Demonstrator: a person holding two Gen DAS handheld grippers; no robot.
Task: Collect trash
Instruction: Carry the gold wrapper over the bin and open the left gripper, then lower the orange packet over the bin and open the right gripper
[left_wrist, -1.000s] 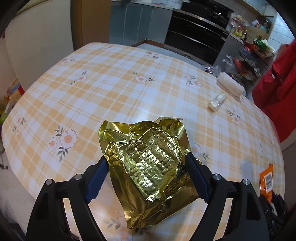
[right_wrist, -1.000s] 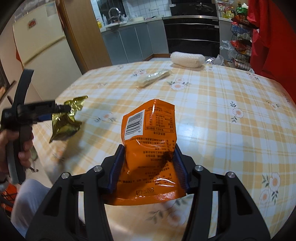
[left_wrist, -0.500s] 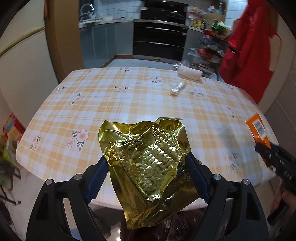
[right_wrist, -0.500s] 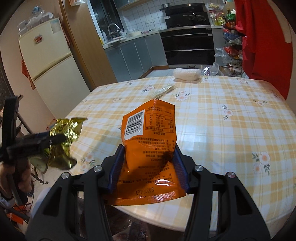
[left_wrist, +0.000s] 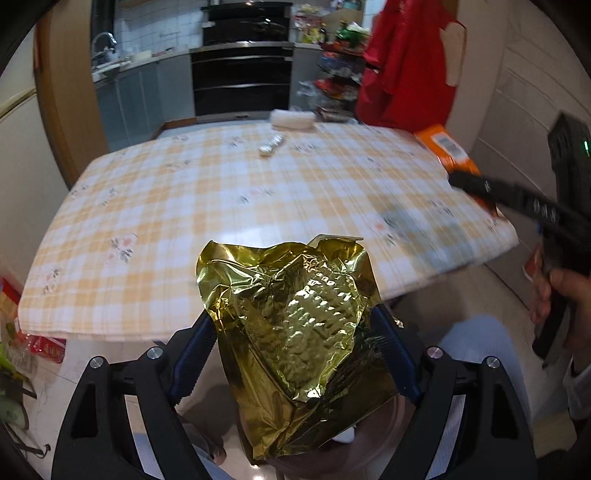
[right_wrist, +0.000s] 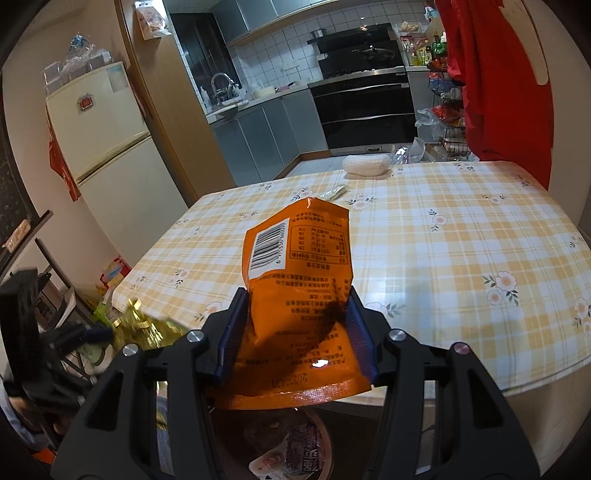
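Observation:
A crumpled gold foil wrapper (left_wrist: 295, 325) sits between the blue pads of my left gripper (left_wrist: 291, 319), which is shut on it, off the near edge of the table. An orange snack packet (right_wrist: 299, 266) with a barcode stands upright in my right gripper (right_wrist: 296, 295), shut on its lower half. The left wrist view shows the right gripper (left_wrist: 517, 199) at the right with the orange packet (left_wrist: 447, 147). The right wrist view shows the left gripper (right_wrist: 74, 336) low at the left with the gold wrapper (right_wrist: 147, 328). A small silvery wrapper (left_wrist: 271, 144) lies far back on the table.
The table (right_wrist: 461, 236) has a yellow checked cloth with flowers. A white roll (right_wrist: 365, 164) lies at its far edge. Below the right gripper a dark container holds a printed cup lid (right_wrist: 291, 450). A fridge, kitchen counters and a red cloth stand behind.
Both grippers have drawn back from over the table to beyond its near edge, each still holding its wrapper. The left view has swung round, and the right gripper now shows higher in it.

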